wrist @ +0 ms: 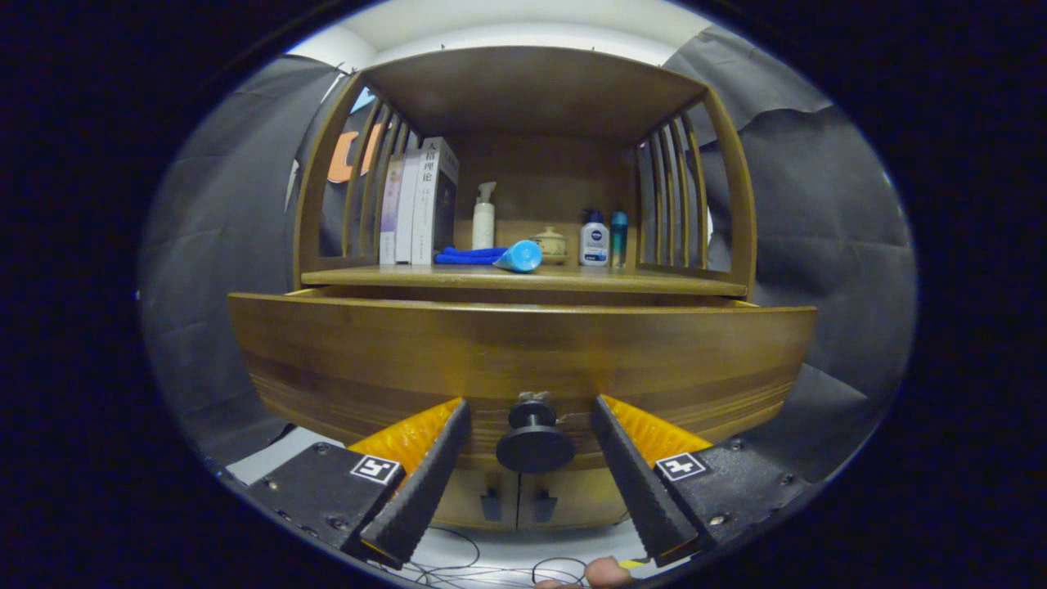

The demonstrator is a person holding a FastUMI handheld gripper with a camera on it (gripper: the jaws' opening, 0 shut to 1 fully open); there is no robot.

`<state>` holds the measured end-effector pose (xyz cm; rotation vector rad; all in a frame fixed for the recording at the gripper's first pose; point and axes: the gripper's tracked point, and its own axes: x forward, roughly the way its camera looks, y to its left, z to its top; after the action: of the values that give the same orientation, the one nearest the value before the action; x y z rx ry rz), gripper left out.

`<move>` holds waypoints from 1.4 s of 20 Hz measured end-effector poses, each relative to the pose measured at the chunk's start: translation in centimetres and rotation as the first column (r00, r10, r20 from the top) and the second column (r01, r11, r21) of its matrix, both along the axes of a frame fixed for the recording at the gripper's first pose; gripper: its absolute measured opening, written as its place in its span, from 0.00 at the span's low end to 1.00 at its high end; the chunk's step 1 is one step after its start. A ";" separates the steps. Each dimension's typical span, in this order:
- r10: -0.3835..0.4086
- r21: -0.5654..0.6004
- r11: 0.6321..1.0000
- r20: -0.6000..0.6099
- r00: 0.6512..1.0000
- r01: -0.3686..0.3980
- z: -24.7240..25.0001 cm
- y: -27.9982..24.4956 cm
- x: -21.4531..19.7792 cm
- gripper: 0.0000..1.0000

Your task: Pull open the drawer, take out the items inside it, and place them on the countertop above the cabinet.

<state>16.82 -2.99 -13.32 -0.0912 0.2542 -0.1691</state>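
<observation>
The tool (532,417) is released, its two fingers (425,478) spread wide to either side of the dark round knob (534,442), with clear gaps between each finger and the knob, so neither presses on it. The knob sits between the fingers, at the lower middle of the drawer (523,360) front.

The drawer is pulled partway out of the cabinet (523,164); its wooden front stands forward of the desk (523,280) edge, and a dark gap shows between the two. What lies inside the drawer cannot be seen from here. Below the drawer, two small cabinet doors (515,499) with dark pulls meet at the middle. Thin cables (458,564) trail over the pale floor beneath.

Beyond and above the drawer, the desk carries several things under a slatted wooden hutch. A blue cloth (468,256) lies near the front with a light blue tube (519,257) on its side just beside it. Behind these, upright books (419,204) stand at the left, then a white spray bottle (483,217), a small lidded pot (550,241), a white pump bottle (594,240) and a slim teal bottle (619,237) just beside it.
</observation>
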 end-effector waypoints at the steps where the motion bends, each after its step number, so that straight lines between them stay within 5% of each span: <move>1: 0.001 -0.001 1.000 0.001 1.000 -0.001 0.0 -0.1 0.4 0.99; 14: 0.004 -0.058 0.998 0.000 1.000 -0.004 -0.5 -0.8 3.8 0.99; 28: -0.012 0.003 1.000 -0.031 0.999 0.012 -0.9 -0.9 7.5 0.99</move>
<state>24.31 -3.89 -14.19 -0.0896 0.2863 -0.1792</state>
